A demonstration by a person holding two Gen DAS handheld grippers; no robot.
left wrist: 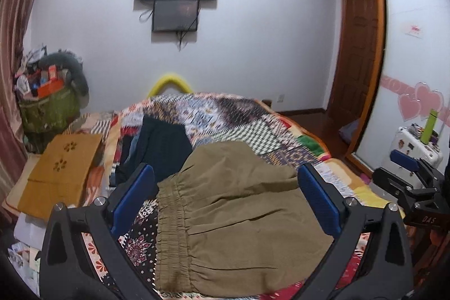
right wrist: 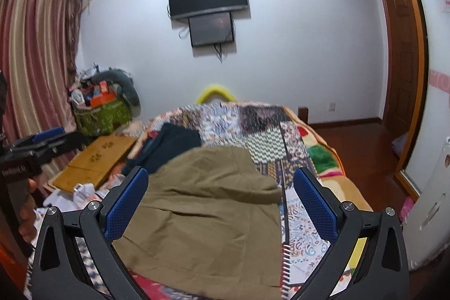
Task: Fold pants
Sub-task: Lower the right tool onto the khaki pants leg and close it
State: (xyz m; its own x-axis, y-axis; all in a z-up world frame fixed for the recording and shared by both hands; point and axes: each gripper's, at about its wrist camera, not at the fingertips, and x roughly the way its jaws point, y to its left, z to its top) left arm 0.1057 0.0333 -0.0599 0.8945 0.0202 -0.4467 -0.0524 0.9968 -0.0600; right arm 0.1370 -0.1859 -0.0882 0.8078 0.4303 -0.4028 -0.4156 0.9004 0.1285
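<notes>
Olive pants [left wrist: 239,218] lie on the quilt [left wrist: 225,114] beneath both grippers' wide-spread, empty jaws.

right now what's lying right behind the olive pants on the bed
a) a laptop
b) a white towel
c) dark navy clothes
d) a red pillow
c: dark navy clothes lie on the patchwork quilt just past the far edge of the olive pants, towards the wall.

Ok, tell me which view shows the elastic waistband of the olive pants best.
The left wrist view. There the gathered waistband of the olive pants runs in plain sight down the garment's left edge, between the open blue pads. The right wrist view shows only smooth olive fabric; no waistband can be made out.
</notes>
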